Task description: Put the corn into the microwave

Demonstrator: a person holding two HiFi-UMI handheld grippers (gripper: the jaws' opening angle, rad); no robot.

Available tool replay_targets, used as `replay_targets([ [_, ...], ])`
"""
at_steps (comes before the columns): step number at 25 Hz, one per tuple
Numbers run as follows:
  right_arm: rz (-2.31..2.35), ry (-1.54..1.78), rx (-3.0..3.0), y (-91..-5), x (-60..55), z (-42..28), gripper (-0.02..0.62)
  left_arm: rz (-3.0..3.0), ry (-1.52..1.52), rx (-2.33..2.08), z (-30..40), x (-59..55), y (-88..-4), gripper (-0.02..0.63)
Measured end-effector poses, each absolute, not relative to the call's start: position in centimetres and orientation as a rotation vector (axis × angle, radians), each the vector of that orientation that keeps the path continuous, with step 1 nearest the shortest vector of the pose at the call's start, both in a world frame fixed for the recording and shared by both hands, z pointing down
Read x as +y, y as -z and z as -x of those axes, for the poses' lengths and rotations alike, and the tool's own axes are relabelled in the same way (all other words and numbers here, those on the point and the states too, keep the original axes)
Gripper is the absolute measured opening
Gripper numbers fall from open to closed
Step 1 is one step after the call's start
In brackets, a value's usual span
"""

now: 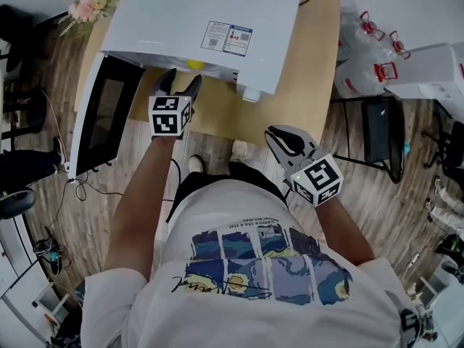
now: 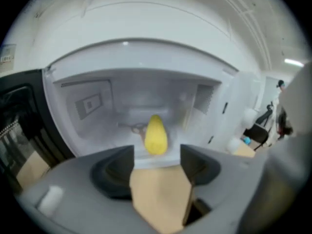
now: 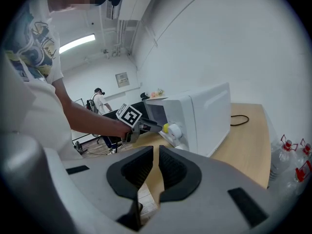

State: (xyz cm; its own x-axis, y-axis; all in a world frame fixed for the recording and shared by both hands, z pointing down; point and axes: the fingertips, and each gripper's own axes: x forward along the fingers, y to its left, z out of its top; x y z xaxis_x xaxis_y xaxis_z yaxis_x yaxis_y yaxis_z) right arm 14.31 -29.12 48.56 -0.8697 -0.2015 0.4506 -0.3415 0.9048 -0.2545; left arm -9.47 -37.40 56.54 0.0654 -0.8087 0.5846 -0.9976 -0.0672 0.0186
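The corn [image 2: 156, 134] lies on the floor of the microwave [image 1: 203, 13] cavity, near the middle of the front, yellow against the pale walls, touched by nothing. Its length seems to run from front to back. From the head view only a bit of yellow shows at the mouth of the oven.

The left gripper [image 2: 157, 155] hangs just outside that mouth, aimed in and slightly down. Its 2 jaws are spread wide with nothing between them, and the corn lies beyond their tips.

The microwave is white and stands on the left part of the wooden table [image 1: 304, 85], its front close to the near edge. Its dark-windowed door [image 1: 105, 114] is swung fully open past the table's left edge. 2 printed labels [image 1: 227, 37] sit on its top, and a round knob [image 3: 174, 130] sticks out at the right of its front.

The right gripper [image 3: 157, 165] is held well apart from the oven, off the table's near edge in front of the person's body. Its jaws stand nearly together, a thin gap between the pads, and grip nothing.

A cable [image 3: 243, 118] lies on the table to the right of the microwave. Flowers [image 1: 90, 2] stand at the far left corner.
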Motion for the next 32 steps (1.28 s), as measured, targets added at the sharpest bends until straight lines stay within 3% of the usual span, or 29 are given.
replay_targets([
  [2, -0.368, -0.437, -2.655, -48.4, -28.7, -13.2, 0.037, -1.937, -0.568, -1.785, 9.3, -35.9, -55.9, 0.282],
  [9, -0.342, -0.373, -2.665, -47.2, -26.2, -10.3, 0.032, -1.953, -0.457, -1.740, 9.2, -29.0, -53.9, 0.110],
  [11, -0.345, -0.361, -2.659, -46.9, -25.2, -9.5, 0.029, -1.952, -0.442, -1.729, 9.5, -26.9, -53.3, 0.033],
  [13, -0.347, -0.349, -2.655, -46.7, -24.2, -8.6, 0.028, -1.972, -0.423, -1.712, 9.9, -24.8, -52.5, 0.009],
  [23, -0.366, -0.268, -2.637, -45.1, -17.5, -3.6, 0.018, -2.083, -0.268, -1.526, 11.5, -14.6, -48.8, 0.008],
  [32, -0.456, -0.279, -2.649, -44.0, -10.2, -1.8, 0.012, -2.284, -0.312, -1.360, 10.4, -5.9, -46.2, 0.008],
])
